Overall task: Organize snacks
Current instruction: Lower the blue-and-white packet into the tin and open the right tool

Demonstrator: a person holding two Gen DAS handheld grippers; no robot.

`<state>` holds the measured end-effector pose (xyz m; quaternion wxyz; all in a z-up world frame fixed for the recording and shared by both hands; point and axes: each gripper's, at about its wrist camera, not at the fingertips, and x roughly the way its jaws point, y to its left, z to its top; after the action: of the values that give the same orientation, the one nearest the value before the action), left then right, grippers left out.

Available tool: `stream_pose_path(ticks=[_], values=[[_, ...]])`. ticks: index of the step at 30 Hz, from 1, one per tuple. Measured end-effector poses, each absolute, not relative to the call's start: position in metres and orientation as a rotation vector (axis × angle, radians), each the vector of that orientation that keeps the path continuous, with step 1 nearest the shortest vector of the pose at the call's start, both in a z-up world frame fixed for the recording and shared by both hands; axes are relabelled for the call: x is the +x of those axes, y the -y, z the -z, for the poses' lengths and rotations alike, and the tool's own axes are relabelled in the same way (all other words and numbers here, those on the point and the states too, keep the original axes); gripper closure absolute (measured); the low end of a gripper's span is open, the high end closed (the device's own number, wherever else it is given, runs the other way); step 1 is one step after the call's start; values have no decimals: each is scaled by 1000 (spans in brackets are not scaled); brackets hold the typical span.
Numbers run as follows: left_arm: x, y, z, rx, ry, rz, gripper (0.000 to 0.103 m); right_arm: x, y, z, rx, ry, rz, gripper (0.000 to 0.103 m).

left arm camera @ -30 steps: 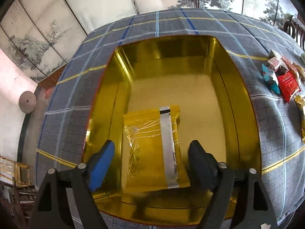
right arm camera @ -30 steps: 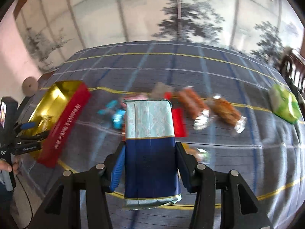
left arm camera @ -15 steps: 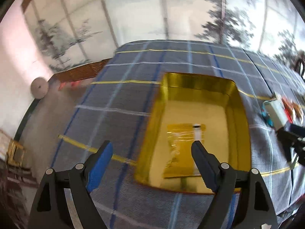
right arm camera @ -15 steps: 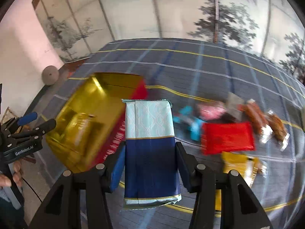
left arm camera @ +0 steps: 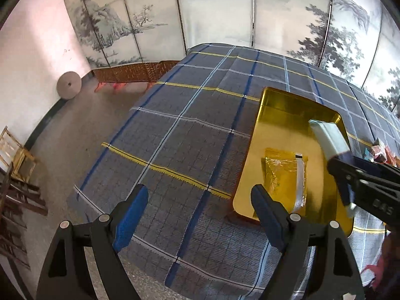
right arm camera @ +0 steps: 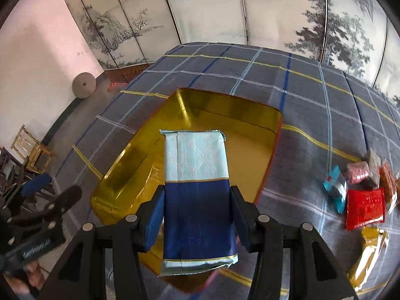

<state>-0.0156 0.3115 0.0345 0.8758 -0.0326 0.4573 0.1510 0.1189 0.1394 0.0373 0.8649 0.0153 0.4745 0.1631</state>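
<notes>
Painted folding screen (right arm camera: 200, 12) behind, pink wall at left, table under a grey plaid cloth (left arm camera: 190, 135) with yellow and blue lines. We go left to right.

Far left: our left gripper (left arm camera: 197, 210) hangs over bare cloth near the table's left edge, beside the tray, not over it. Its jaws stand wide apart with nothing between them. Seen from the right wrist it sits low at the left edge, clear of the tray.

Centre: the gold tray (right arm camera: 275, 125), red outside, lies open on the cloth. One snack is already in it, a clear-and-gold packet (left arm camera: 285, 175) with a silver strip, flat on the floor toward the near end.

Over the tray: our right gripper (right arm camera: 197, 215) is clamped on a blue-and-pale-teal packet (right arm camera: 195, 160), pads pressing its dark lower half on both sides, pale end pointing forward and down. From the left wrist the packet hangs above the tray's right side, not touching the floor as far as we can tell.

Right: loose snacks (right arm camera: 360, 190) lie on the cloth, red, pink, teal, orange, plus a gold one nearer us.

Step, we judge: placing snack two. Next needs lowering onto free floor beside the gold packet, then releasing. Left gripper should keep clear.
</notes>
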Motion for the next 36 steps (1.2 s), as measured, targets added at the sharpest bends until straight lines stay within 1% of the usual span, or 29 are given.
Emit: stream_pose_path(ticks=[20,27,36], values=[[-1,-298,-37,-106,-953,-290,21,126,-152,-4,-18,-1010,-291,52],[1,-289,-39,-101,-950,-287,21,124,-145,-6,22,-1015,-350,52],[5,-260,-46,-97,-934,-247,21,102,-112,-31,22,-953,-406,52]])
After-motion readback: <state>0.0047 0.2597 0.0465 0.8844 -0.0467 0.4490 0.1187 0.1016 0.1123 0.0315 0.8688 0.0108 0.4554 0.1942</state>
